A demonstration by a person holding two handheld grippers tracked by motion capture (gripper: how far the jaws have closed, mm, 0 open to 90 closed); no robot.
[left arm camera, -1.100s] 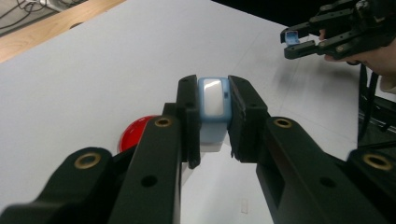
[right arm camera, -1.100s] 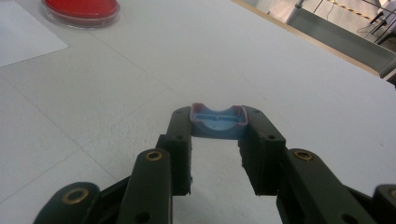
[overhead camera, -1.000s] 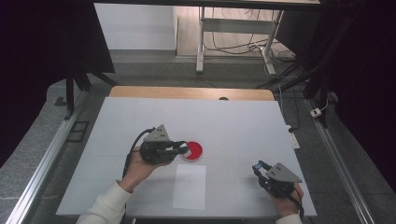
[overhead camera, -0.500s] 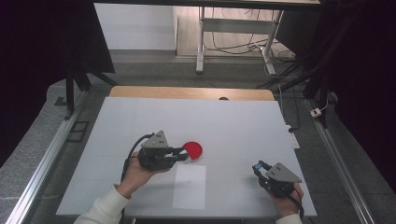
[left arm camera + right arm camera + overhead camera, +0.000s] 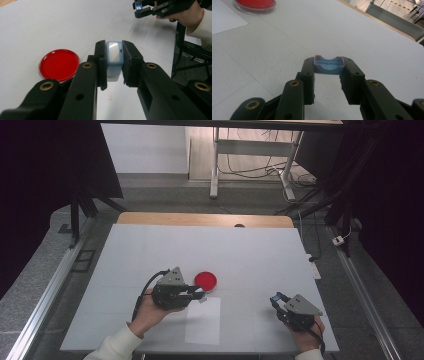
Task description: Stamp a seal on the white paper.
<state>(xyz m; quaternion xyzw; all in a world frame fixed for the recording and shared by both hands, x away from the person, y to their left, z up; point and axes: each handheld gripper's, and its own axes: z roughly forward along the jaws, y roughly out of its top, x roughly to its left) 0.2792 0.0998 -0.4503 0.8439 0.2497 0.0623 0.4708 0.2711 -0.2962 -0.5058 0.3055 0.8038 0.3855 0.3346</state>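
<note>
In the high view, the left gripper (image 5: 199,292) sits over the white surface (image 5: 150,250) with its tips just short of a red round dish (image 5: 205,280), which lies just ahead of it and slightly to its far side. A white sheet of paper (image 5: 203,320) lies flat just on the near side of this gripper. The right gripper (image 5: 276,300) is well apart, toward the surface's near right corner, with a small blue piece at its tip.

In the left gripper view, the left gripper (image 5: 114,60) is closed to a narrow gap on a light blue stamp body (image 5: 114,56) with a pale rectangular face, standing upright between the jaws and touching both. The red dish (image 5: 59,65) lies on the surface to the left of the jaws, near them. The other gripper (image 5: 141,8) shows far off at the top, held by a hand (image 5: 186,15).

In the right gripper view, the right gripper (image 5: 328,66) is part closed on a blue cap (image 5: 328,64) with reddish edges, pinched crosswise at the tips. The red dish (image 5: 255,5) and a corner of the paper (image 5: 224,20) lie far ahead to the left.
</note>
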